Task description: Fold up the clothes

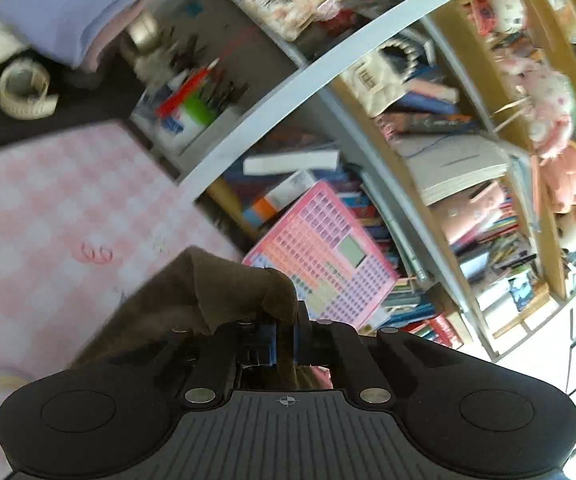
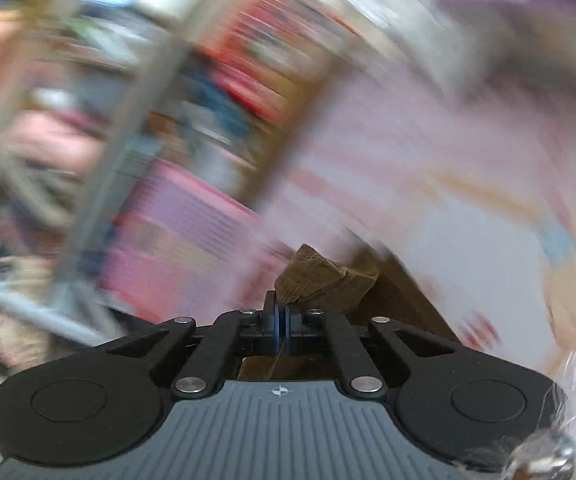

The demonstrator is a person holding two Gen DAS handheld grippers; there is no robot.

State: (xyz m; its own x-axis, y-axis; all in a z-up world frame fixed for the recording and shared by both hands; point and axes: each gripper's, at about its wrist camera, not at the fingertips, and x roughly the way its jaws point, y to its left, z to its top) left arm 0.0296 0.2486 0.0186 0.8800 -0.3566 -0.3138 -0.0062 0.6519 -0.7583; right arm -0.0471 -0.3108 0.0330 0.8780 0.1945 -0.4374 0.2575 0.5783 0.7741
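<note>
Brown garment (image 1: 207, 292) — soft, light, limp — is pinched at its edge by left claw (image 1: 285, 336) and right claw (image 2: 281, 326), best held by corners.

Left gripper (image 1: 285, 340) pinched tight on a bunched bit of the brown cloth (image 1: 207, 288), with the rest of the cloth hanging down to the left over the pink checked cover (image 1: 47, 208). Just past the cloth, a pink toy board with lots of little buttons (image 1: 324, 256), leaning on messy shelves of books (image 1: 440, 152). Far up on the left, a folded purple cloth (image 1: 67, 4), a roll of white tape (image 1: 25, 88) and a tub of pens (image 1: 191, 108).
</note>
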